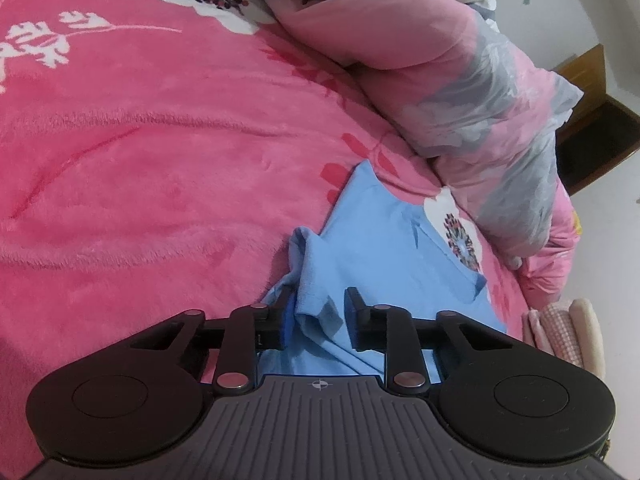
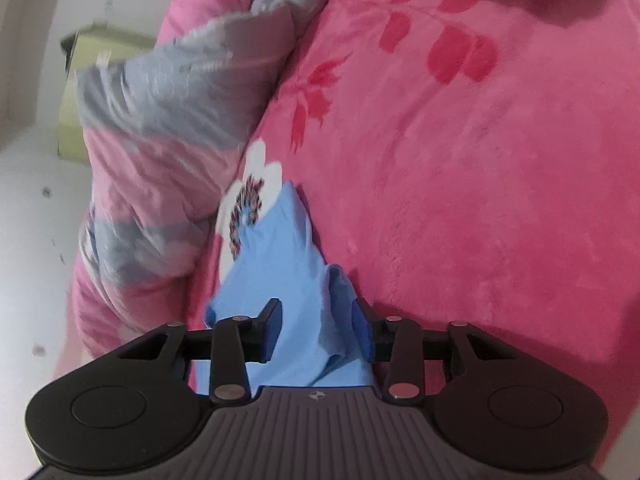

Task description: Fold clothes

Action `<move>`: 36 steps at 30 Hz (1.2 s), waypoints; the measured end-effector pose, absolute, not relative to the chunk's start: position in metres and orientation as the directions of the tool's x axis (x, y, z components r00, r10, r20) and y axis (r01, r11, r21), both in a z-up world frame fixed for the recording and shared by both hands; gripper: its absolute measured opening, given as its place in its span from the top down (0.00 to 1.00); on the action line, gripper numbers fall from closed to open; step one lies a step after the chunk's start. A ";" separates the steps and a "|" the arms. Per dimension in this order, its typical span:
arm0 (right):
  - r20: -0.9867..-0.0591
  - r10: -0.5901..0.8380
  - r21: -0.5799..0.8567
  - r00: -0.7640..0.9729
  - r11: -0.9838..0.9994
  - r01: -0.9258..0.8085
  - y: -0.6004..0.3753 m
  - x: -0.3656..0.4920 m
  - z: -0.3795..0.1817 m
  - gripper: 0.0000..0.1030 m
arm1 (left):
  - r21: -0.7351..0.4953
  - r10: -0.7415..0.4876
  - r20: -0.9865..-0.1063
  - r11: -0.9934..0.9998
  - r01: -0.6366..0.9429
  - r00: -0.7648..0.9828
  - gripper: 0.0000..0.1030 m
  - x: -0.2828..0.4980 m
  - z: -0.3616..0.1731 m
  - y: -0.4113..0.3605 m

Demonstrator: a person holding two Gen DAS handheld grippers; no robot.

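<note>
Beside the quilt (image 1: 480,92), the blue shirt (image 1: 376,248) lies rumpled (folding barely begun), left gripper (image 1: 318,318) and right gripper (image 2: 316,328) both spread apart around bunched cloth.

The right claw (image 2: 316,330) sits open astride a bunched fold of blue garment (image 2: 276,264) on the pink blanket (image 2: 480,180).

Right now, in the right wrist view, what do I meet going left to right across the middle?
Pale floor → bunched pink-and-grey quilt → blue garment, open right gripper straddling it → pink floral blanket.
</note>
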State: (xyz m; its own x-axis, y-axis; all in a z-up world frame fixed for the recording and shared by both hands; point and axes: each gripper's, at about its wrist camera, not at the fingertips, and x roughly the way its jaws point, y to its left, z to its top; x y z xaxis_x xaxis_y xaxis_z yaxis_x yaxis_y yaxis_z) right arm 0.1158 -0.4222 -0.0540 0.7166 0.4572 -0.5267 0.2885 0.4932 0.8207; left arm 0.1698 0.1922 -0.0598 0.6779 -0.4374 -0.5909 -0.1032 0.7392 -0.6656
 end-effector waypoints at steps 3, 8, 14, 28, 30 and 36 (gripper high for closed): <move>-0.539 0.453 0.799 0.710 0.543 0.260 -0.416 0.116 -0.049 0.74 | -0.655 -0.430 -0.598 0.748 -0.104 0.677 0.85 0.170 -0.058 0.192; -0.557 0.426 0.755 0.713 0.618 0.221 -0.408 0.116 -0.037 0.96 | -0.645 -0.420 -0.603 0.757 -0.104 0.678 0.95 0.172 -0.053 0.192; -0.511 0.412 0.761 0.754 0.625 0.173 -0.406 0.111 -0.020 0.97 | -0.661 -0.425 -0.585 0.744 -0.102 0.691 0.98 0.172 -0.044 0.192; -0.361 0.409 0.852 0.838 0.510 0.118 -0.424 0.140 0.000 0.97 | -0.775 -0.483 -0.464 0.627 -0.077 0.743 0.98 0.208 -0.021 0.204; -0.358 0.403 0.853 0.842 0.507 0.120 -0.426 0.148 0.001 0.97 | -0.774 -0.478 -0.464 0.628 -0.078 0.746 0.98 0.219 -0.020 0.204; -0.364 0.381 0.847 0.850 0.515 0.132 -0.428 0.178 0.001 0.97 | -0.768 -0.466 -0.468 0.635 -0.085 0.751 0.98 0.254 -0.023 0.203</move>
